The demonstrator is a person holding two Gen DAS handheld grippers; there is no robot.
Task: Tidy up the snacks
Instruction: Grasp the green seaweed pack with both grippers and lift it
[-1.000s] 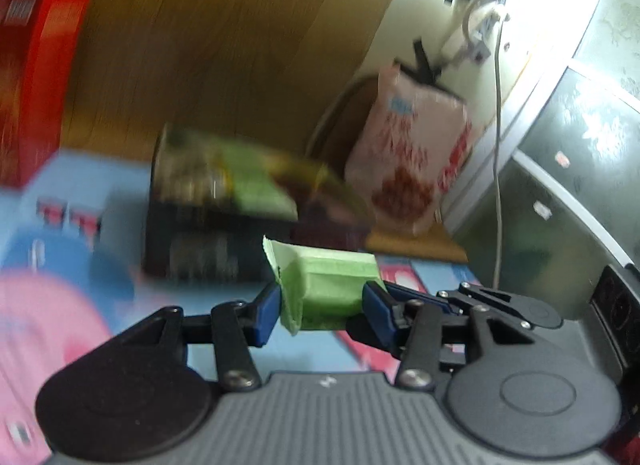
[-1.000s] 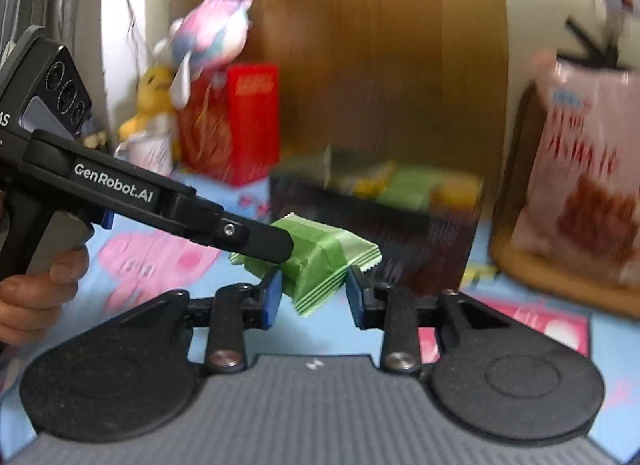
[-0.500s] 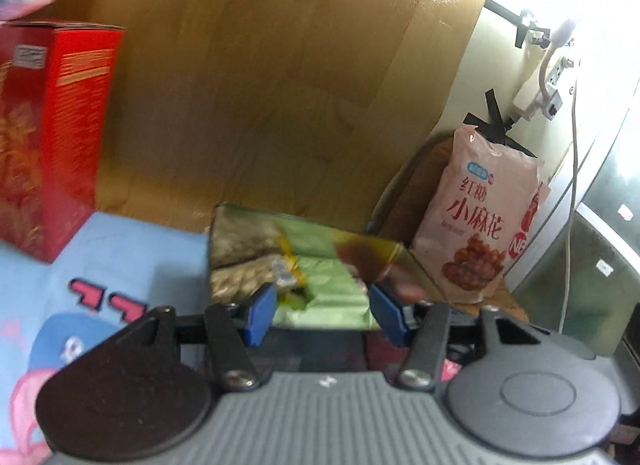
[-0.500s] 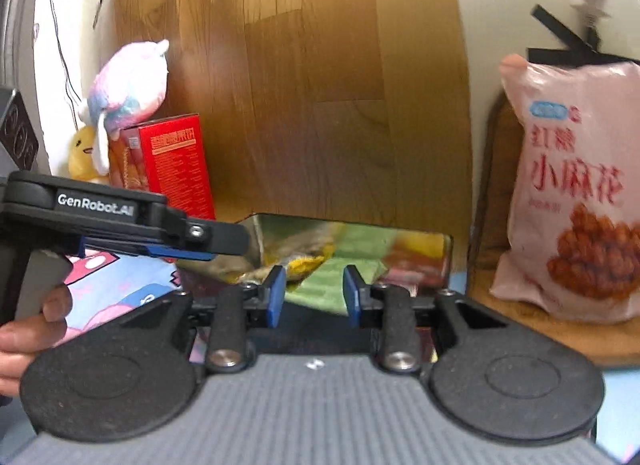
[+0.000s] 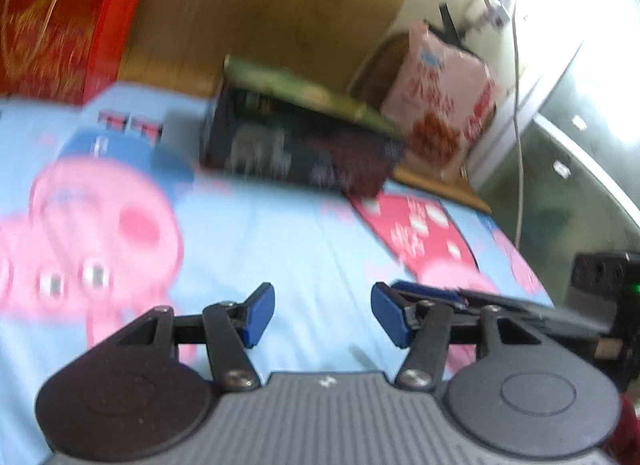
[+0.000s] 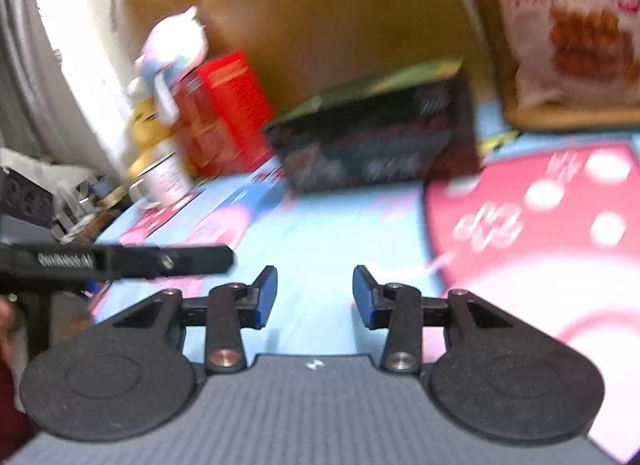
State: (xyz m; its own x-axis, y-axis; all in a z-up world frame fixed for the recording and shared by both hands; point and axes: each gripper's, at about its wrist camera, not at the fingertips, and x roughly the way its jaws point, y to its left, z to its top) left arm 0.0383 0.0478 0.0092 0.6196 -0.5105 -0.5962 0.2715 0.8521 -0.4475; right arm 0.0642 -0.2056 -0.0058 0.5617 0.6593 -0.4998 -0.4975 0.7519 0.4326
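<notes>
A black snack box (image 5: pixel 296 153) stands at the back of the blue cartoon cloth (image 5: pixel 300 245), its top showing a green and yellow edge; what lies inside is hidden. The right wrist view shows the same box (image 6: pixel 376 141) ahead. My left gripper (image 5: pixel 324 315) is open and empty, low over the cloth and well short of the box. My right gripper (image 6: pixel 315 297) is also empty, its jaws opening, with bare cloth between them. Both views are blurred by motion.
A pink snack bag (image 5: pixel 444 105) leans on a wooden stand right of the box. A red carton (image 5: pixel 60 25) stands at the back left, with a plush toy (image 6: pixel 172 53) and a white mug (image 6: pixel 164 177) beside it. A wooden board backs everything.
A second ago each gripper was shut on a green packet. Both reached over the box and released the packets. Both have since drawn back and down, empty, with wider jaws.
</notes>
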